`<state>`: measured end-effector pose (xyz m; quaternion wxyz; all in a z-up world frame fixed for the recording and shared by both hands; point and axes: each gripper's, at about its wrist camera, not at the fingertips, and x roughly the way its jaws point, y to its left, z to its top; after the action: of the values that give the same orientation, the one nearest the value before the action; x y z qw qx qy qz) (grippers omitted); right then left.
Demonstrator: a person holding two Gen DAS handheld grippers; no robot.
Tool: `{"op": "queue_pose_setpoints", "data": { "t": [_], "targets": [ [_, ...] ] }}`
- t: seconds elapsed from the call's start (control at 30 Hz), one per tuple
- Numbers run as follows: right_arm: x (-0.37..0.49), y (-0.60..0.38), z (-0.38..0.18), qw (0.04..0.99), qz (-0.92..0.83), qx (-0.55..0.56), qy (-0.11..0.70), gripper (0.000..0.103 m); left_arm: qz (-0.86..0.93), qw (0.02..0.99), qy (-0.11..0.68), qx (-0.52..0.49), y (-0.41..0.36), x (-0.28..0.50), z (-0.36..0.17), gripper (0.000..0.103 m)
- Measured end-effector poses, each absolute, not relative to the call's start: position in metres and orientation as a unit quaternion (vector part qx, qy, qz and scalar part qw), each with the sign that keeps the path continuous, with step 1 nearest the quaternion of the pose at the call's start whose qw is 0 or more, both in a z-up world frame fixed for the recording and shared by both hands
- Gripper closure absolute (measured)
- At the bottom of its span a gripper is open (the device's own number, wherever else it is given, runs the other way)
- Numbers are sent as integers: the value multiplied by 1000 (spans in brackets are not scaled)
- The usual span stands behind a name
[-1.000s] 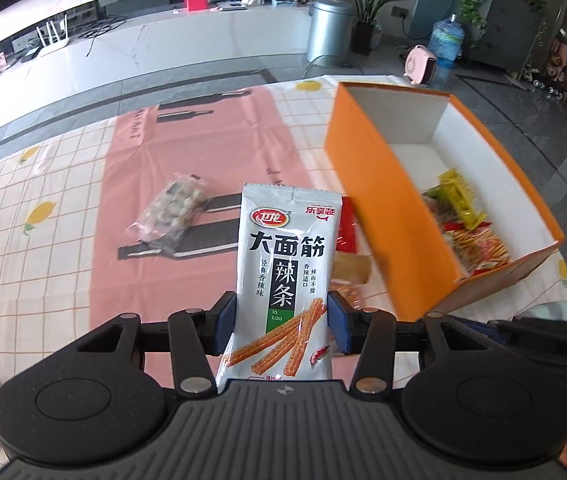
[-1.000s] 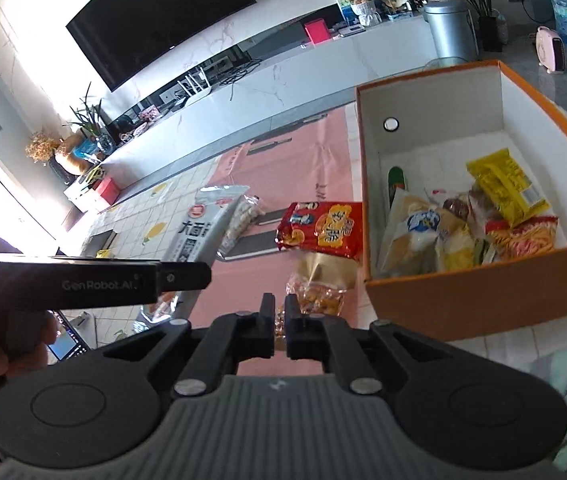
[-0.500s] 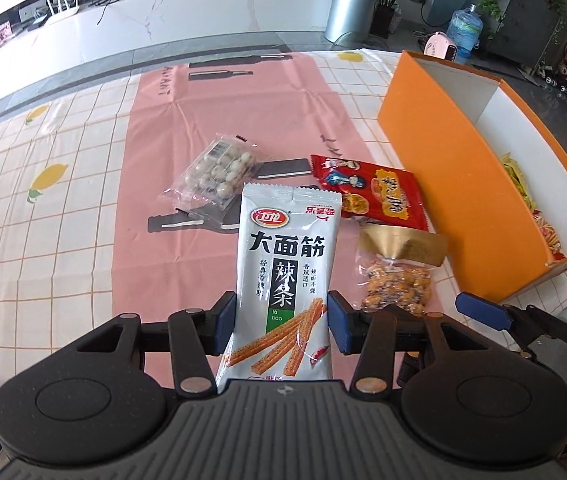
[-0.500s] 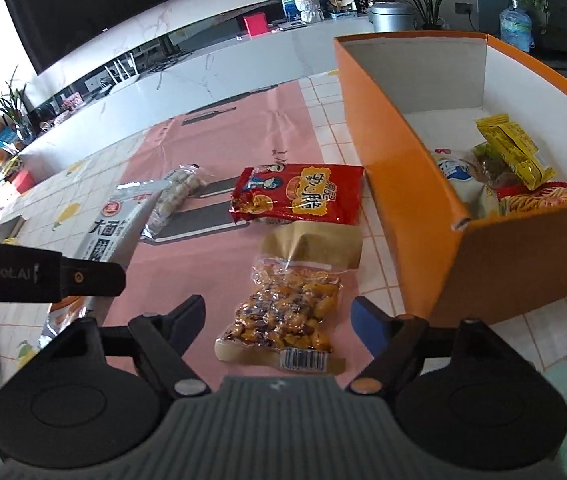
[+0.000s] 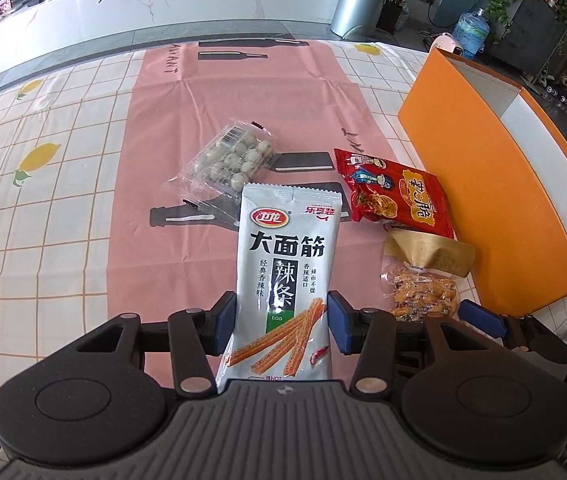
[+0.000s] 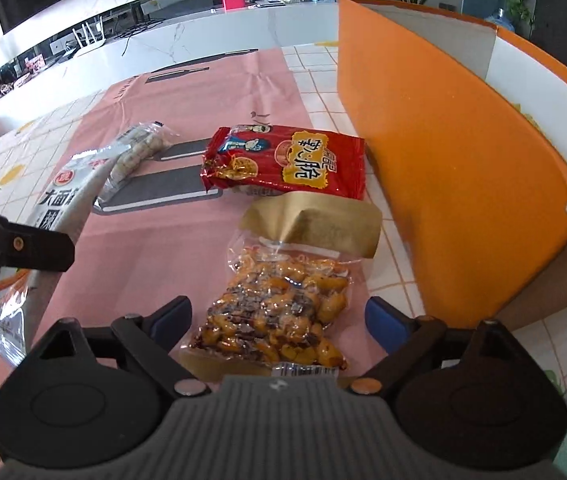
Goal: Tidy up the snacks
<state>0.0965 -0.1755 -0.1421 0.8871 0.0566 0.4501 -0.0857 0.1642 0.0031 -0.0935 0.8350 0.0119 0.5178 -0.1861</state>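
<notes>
From the left wrist view, the orange box (image 5: pixel 495 184) stood at the right on the table (image 5: pixel 43 208); its contents were hidden behind its wall. The left gripper (image 5: pixel 282 316) was clamped on the silver spicy-strip packet (image 5: pixel 283 280), held upright between both pads.

From the right wrist view, the right gripper (image 6: pixel 279 320) had just been opening; its jaws stood wide, either side of the clear nut bag (image 6: pixel 279 320), not pressing it. The red snack packet (image 6: pixel 287 164) lay just beyond, beside the box.
</notes>
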Motion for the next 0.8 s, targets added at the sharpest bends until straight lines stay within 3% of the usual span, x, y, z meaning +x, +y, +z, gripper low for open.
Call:
{"op": "queue_pose_setpoints", "data": {
  "t": [0.03, 0.1, 0.3, 0.53, 0.8],
  "targets": [
    [96, -174, -143, 887, -85, 50, 451, 12, -186, 834, 519, 12, 3, 164, -95, 48],
    [94, -171, -143, 890, -84, 32, 447, 23, -187, 833, 521, 10, 1, 164, -97, 48],
    [93, -173, -142, 891, -68, 27, 448, 29, -185, 830, 526, 10, 0, 161, -100, 48],
    [83, -172, -126, 897, -41, 40, 438, 31, -180, 838, 515, 5, 2, 151, -85, 48],
    [53, -177, -70, 925, 6, 39, 378, 31, -183, 855, 485, 6, -6, 135, -44, 48]
  ]
}}
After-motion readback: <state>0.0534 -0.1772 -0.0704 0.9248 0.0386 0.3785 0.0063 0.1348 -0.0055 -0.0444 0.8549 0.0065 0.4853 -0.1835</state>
